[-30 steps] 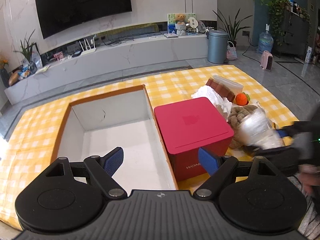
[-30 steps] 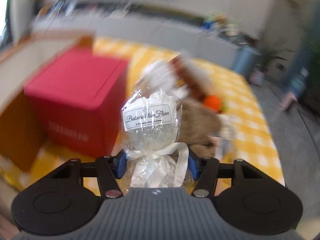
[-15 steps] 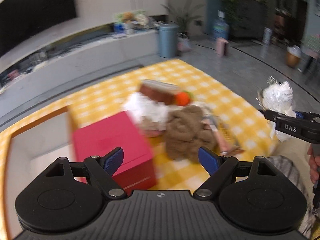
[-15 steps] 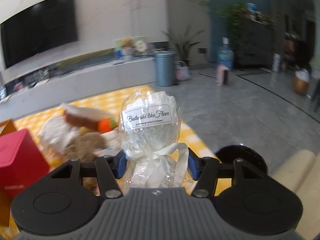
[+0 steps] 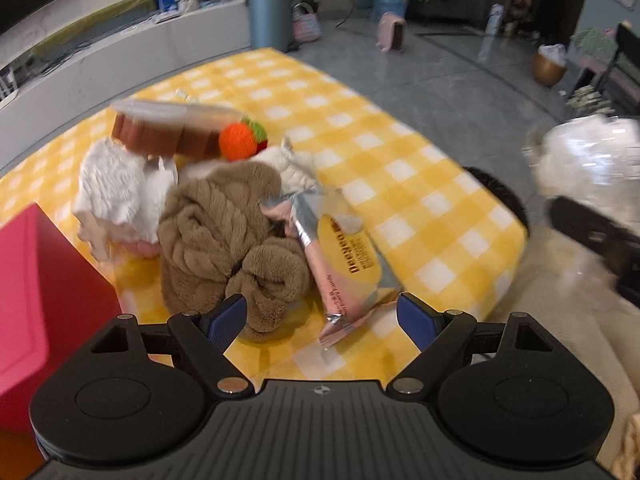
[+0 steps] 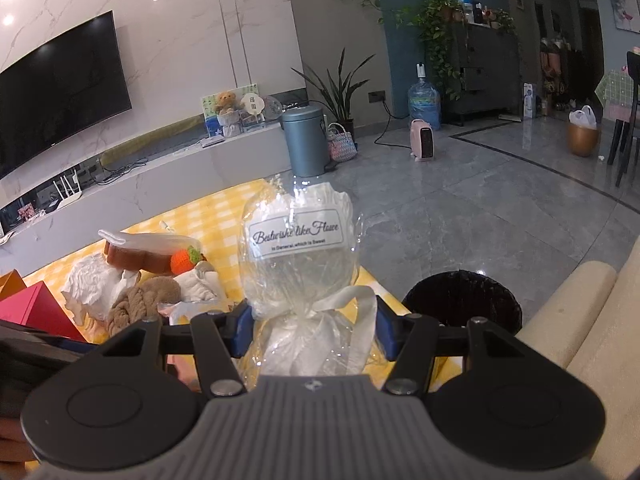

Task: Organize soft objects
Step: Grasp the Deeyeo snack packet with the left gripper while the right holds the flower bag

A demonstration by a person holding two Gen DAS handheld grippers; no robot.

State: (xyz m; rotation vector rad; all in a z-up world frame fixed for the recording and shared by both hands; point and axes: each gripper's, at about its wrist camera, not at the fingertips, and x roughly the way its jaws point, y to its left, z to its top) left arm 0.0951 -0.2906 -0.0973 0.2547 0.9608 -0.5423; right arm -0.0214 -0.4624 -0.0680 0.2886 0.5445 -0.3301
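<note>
Cellophane-wrapped bundle (image 6: 298, 264) pinched at its ribbon-tied neck between the blue pads of the right hand-held gripper (image 6: 312, 330), standing upright above the near edge of the yellow checked cloth (image 6: 224, 208); white label across the front, script hard to read, roughly "Bestwishe like Flowe", smaller line beneath not legible; contents behind the crinkled film impossible to make out. Same bundle smeared by motion at the right edge of the left wrist view (image 5: 588, 160), cut off by the frame. Black bin (image 6: 462, 306) just beyond the right pads, partly hidden behind the bundle's ribbon and the gripper body. Left hand-held gripper (image 5: 322, 318) spread wide, nothing between its pads, angled down over the pile on the cloth. Nearest below: pink and yellow snack packet (image 5: 344, 260), brown lettering upside down and only partly readable, lower end between the pads in view. Beside and touching it, brown plush twist (image 5: 224, 236), part tucked behind the left pad. Further out, white fluffy cloth (image 5: 116, 196), orange knitted fruit (image 5: 240, 142) and brown cake in a clear lidded tray (image 5: 172, 128), blurred. Red box (image 5: 44, 304) cut off at the left edge, no writing in view. Cream sofa (image 6: 592, 312) at the right, only an arm in frame.
</note>
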